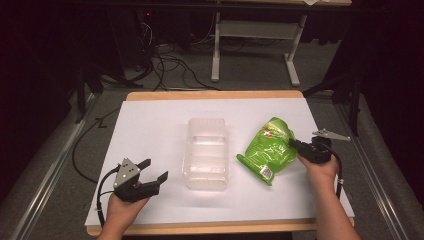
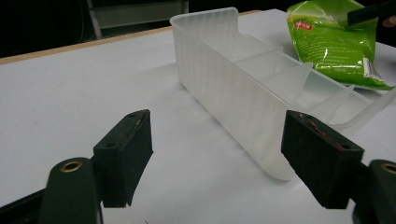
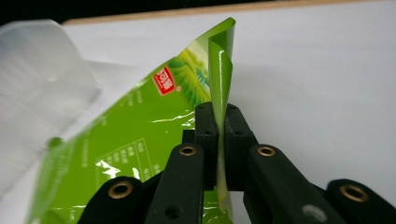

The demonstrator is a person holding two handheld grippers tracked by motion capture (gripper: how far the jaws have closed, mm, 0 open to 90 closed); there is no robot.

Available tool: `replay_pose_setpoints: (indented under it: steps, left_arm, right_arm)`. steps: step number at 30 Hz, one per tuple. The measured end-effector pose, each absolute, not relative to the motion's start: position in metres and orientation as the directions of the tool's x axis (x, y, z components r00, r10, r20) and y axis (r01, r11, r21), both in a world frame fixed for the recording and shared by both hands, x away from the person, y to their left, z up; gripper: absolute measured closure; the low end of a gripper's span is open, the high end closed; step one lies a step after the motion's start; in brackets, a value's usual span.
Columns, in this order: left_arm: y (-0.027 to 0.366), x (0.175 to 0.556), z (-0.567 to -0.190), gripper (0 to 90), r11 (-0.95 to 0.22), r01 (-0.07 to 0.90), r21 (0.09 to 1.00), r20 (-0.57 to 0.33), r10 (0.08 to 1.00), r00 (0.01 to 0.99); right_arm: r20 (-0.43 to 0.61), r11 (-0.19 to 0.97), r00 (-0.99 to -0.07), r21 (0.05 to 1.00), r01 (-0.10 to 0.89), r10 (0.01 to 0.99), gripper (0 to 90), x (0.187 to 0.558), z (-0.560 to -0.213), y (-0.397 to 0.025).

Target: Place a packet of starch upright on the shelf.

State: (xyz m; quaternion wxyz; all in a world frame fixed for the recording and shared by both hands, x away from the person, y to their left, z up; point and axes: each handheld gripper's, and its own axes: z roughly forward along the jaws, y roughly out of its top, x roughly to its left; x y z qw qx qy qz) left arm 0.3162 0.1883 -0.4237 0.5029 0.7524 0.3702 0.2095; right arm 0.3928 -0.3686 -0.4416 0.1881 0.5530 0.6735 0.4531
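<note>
While clamped on the green bag (image 1: 267,147), right gripper (image 1: 295,145) beside clear tray (image 1: 206,170); left gripper (image 1: 152,170) spread, nothing between its jaws.

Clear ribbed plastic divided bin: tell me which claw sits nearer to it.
Left. The left claw hovers open just off the clear ribbed plastic divided bin's near-left corner; the right claw is farther off, shut on the green snack bag's edge.

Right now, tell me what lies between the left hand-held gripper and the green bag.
The clear plastic tray lies between the left hand-held gripper and the green bag, as the high view shows.
</note>
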Motion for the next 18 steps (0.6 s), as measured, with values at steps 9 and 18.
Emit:
replay_pose_setpoints:
  steps: [9,18]
  left_arm:
    - [0.189,0.316,-0.423,25.5,-0.214,0.340,0.916,-0.060,0.764,0.642]
    - [0.189,0.316,-0.422,25.6,-0.213,0.340,0.916,-0.062,0.762,0.645]
  right_arm:
    - [0.248,-0.034,-0.425,0.892,0.451,0.871,88.5,0.364,-0.406,-0.350]
    - [0.189,0.004,-0.507,0.935,0.355,0.841,89.1,0.349,-0.380,-0.319]
